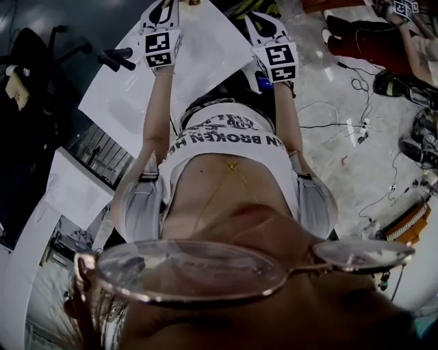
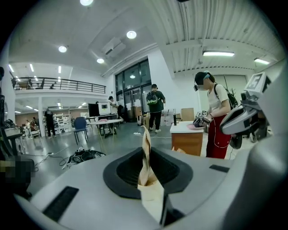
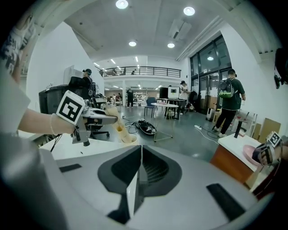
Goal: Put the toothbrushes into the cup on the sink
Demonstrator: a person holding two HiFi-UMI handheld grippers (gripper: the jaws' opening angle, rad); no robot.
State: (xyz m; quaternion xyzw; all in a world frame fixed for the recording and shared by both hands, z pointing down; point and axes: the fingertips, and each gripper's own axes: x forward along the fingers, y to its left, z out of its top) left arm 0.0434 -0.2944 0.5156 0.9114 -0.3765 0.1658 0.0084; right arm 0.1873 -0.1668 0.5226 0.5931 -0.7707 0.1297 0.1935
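Note:
My left gripper (image 2: 152, 193) is shut on the thin wall of a beige cup (image 2: 146, 157), which stands up edge-on between its jaws. In the right gripper view the same left gripper (image 3: 101, 117) holds that cup (image 3: 121, 132) by its rim, out over a white table. The right gripper (image 3: 135, 184) is shut, its jaws pressed together with nothing between them. It also shows at the right of the left gripper view (image 2: 240, 121). In the head view both grippers, left (image 1: 163, 17) and right (image 1: 263, 27), are held out in front of the body. No toothbrush or sink is in view.
A white table (image 1: 205, 61) lies under the grippers. Another person in a red skirt (image 2: 212, 117) works at a wooden counter (image 2: 189, 141). Cables (image 1: 356, 126) trail over the floor. Farther back in the hall stand several people, tables and a blue chair (image 2: 81, 126).

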